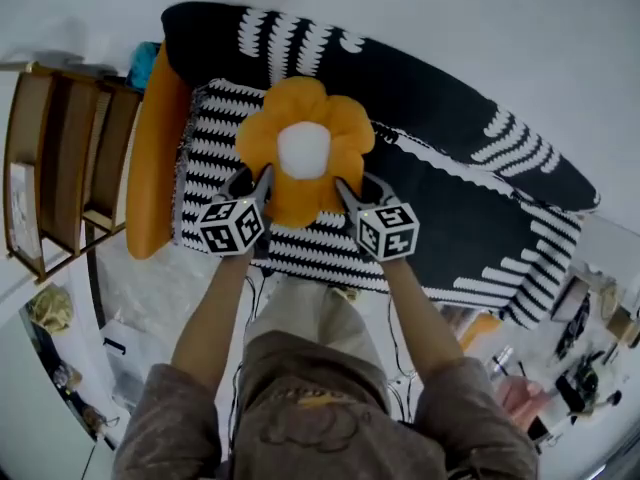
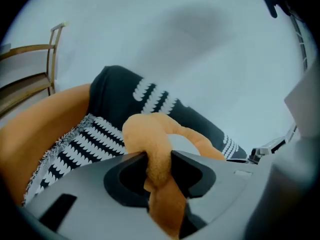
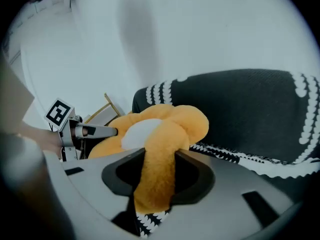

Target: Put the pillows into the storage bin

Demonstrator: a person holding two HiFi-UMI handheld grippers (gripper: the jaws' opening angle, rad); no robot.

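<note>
An orange flower-shaped pillow [image 1: 303, 148] with a white centre hangs in the air above the black-and-white sofa [image 1: 440, 203]. My left gripper [image 1: 256, 180] is shut on its lower left petal [image 2: 157, 154]. My right gripper [image 1: 346, 186] is shut on its lower right petal [image 3: 159, 169]. Both sets of pads squeeze the plush flat. In the right gripper view the left gripper [image 3: 92, 132] shows beyond the pillow [image 3: 150, 129]. No storage bin is in view.
An orange bolster cushion [image 1: 155, 158] lies along the sofa's left end, next to a striped cover [image 1: 215, 168]. A wooden shelf unit [image 1: 65, 163] stands at the left. Clutter sits on the floor at the lower right [image 1: 580, 378].
</note>
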